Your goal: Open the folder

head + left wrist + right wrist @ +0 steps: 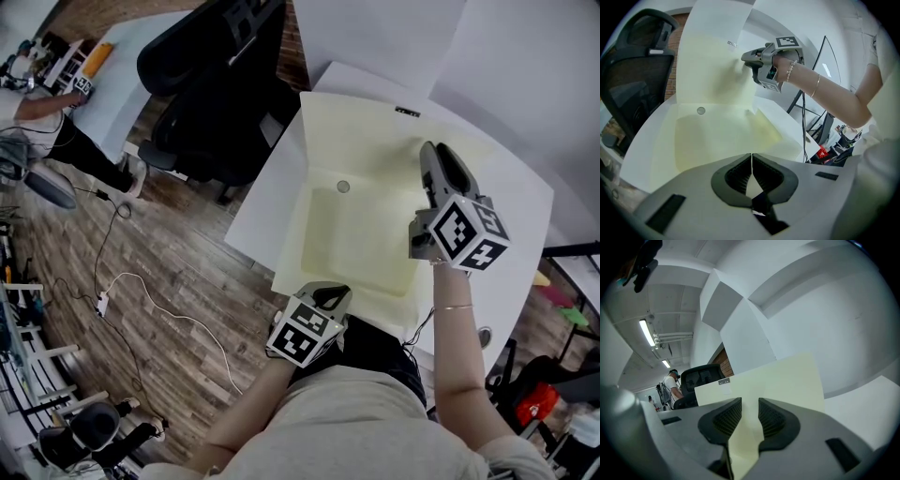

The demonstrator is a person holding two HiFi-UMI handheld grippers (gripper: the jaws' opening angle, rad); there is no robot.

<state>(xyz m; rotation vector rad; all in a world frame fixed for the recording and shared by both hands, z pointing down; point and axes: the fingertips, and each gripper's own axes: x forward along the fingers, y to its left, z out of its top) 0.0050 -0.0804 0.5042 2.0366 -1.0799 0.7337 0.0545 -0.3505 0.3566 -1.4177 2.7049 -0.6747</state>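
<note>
The lifted cover (366,131) could flop back down, because the right tool (746,416) has its jaws partly apart, with the cover's edge loose between them and not squeezed. The yellow folder (356,234) lies on the white tabletop (525,216). The left tool (751,161) looks pinched shut on the folder's near edge.

Bright, even indoor light in all 3 views; ceiling strip lamps (647,332) show in the right gripper view w/ mild glare, and the pale folder (361,234) and white table (511,234) look a bit washed out, w/ only soft shadows inside the fold. Both gripper views are fisheye: bent lines & dark vignetted corners, closest parts at bottom slightly soft; head view sharp, no motion blur.
</note>
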